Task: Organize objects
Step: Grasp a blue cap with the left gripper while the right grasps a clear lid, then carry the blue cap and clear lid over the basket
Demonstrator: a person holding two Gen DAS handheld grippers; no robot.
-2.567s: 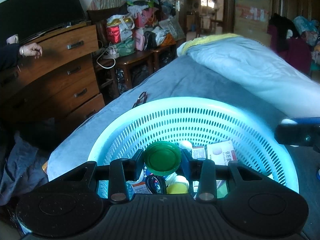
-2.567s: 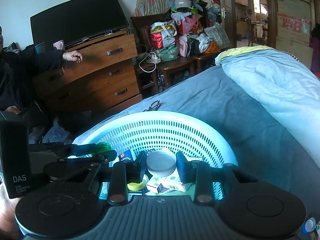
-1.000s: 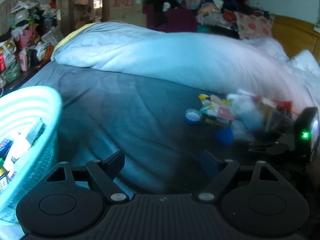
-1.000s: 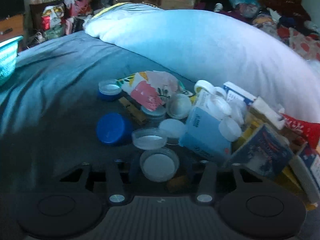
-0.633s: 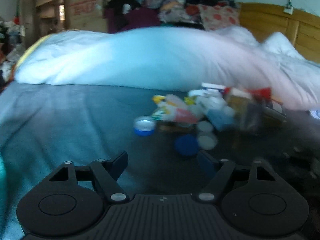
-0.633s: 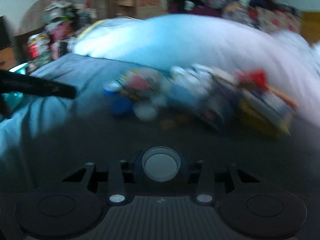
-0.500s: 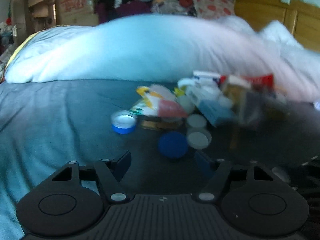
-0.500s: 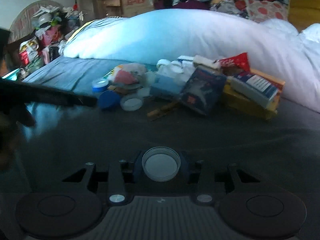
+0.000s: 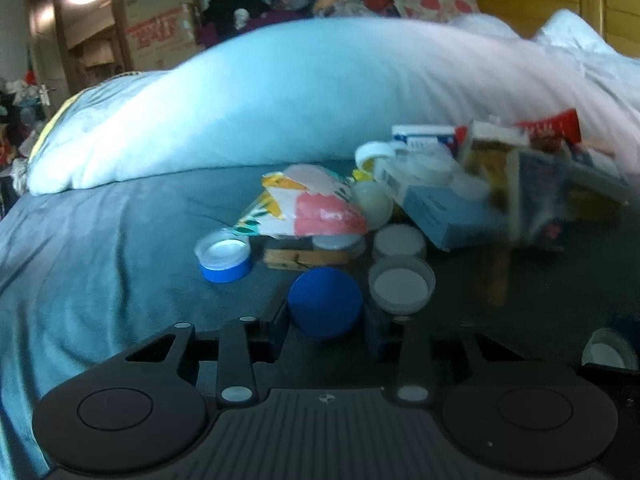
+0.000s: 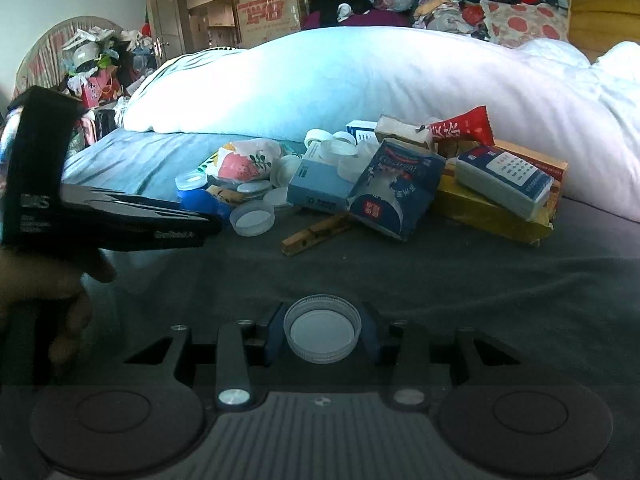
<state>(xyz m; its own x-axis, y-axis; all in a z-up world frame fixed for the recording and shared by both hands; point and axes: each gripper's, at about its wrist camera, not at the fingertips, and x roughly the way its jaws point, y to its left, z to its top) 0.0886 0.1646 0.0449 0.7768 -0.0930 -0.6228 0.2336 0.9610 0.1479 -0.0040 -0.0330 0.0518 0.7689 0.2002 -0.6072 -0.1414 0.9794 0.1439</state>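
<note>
While down low over the bed (image 9: 100, 264), left gripper (image 9: 325, 330) sits with jaws either side of a solid blue cap (image 9: 325, 303), looks clamped on it. Just beside that, an upturned white lid (image 9: 401, 285), then a blue-rimmed lid (image 9: 224, 257), a clothespin (image 9: 306, 258) and a flowery packet (image 9: 308, 210). Kinda blurry further right.

Over on the right camera: right gripper (image 10: 322, 334) squeezing a clear cap (image 10: 322, 334), open side up. Pile of boxes (image 10: 400, 192) and lids well ahead, against the white duvet (image 10: 360, 76).
</note>
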